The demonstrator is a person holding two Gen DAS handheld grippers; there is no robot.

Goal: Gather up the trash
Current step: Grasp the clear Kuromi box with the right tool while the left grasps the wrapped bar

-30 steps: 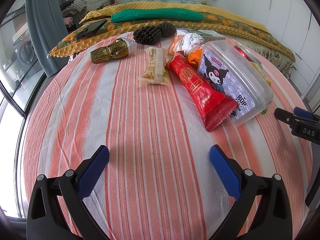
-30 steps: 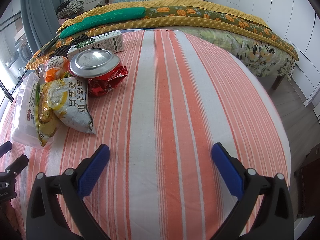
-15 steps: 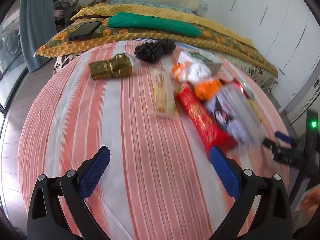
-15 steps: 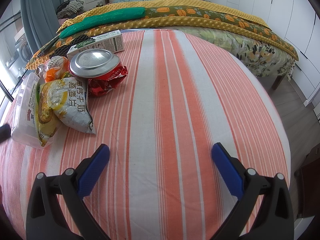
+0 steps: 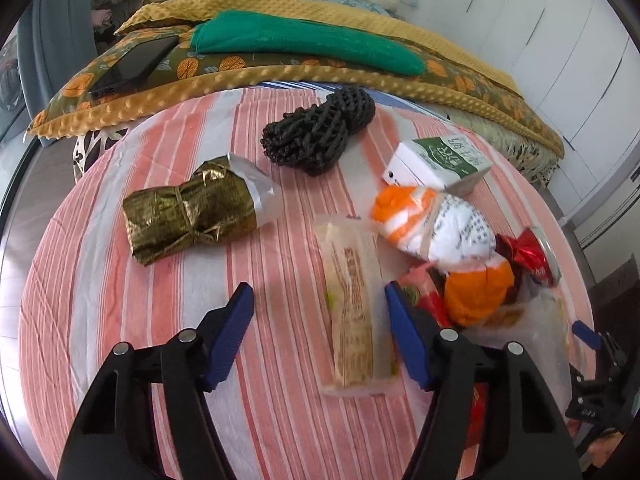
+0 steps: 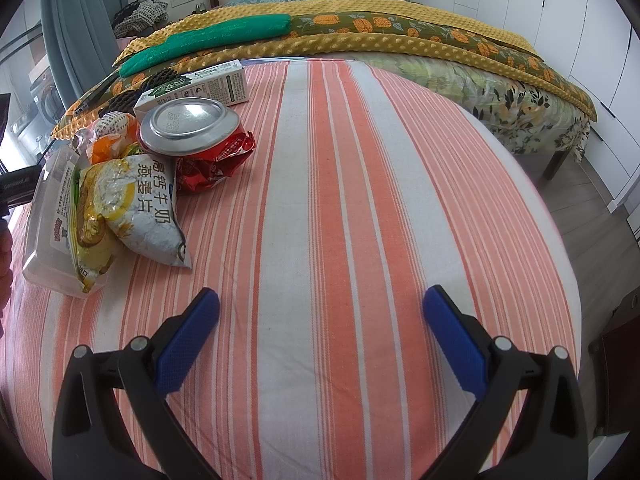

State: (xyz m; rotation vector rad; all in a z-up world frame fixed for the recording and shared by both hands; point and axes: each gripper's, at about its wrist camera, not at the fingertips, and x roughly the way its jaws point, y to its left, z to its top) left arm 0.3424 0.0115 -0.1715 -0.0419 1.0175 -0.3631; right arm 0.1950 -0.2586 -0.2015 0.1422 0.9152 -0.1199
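The oat bag (image 6: 140,212) at nine o'clock in the right wrist view reads 高钙牛奶燕麦片 in dark characters. Behind it, the can (image 6: 188,122) has a stamped code on its base, too small to read. The carton (image 5: 438,160) at two o'clock in the left wrist view shows green print, blurred. The clear box (image 6: 48,216) carries a red brand word, unreadable

Wrappers, a pale snack packet (image 5: 354,312), crushed red can (image 6: 192,128) and milk carton (image 6: 204,84) lie clustered on the striped cloth (image 6: 340,200).
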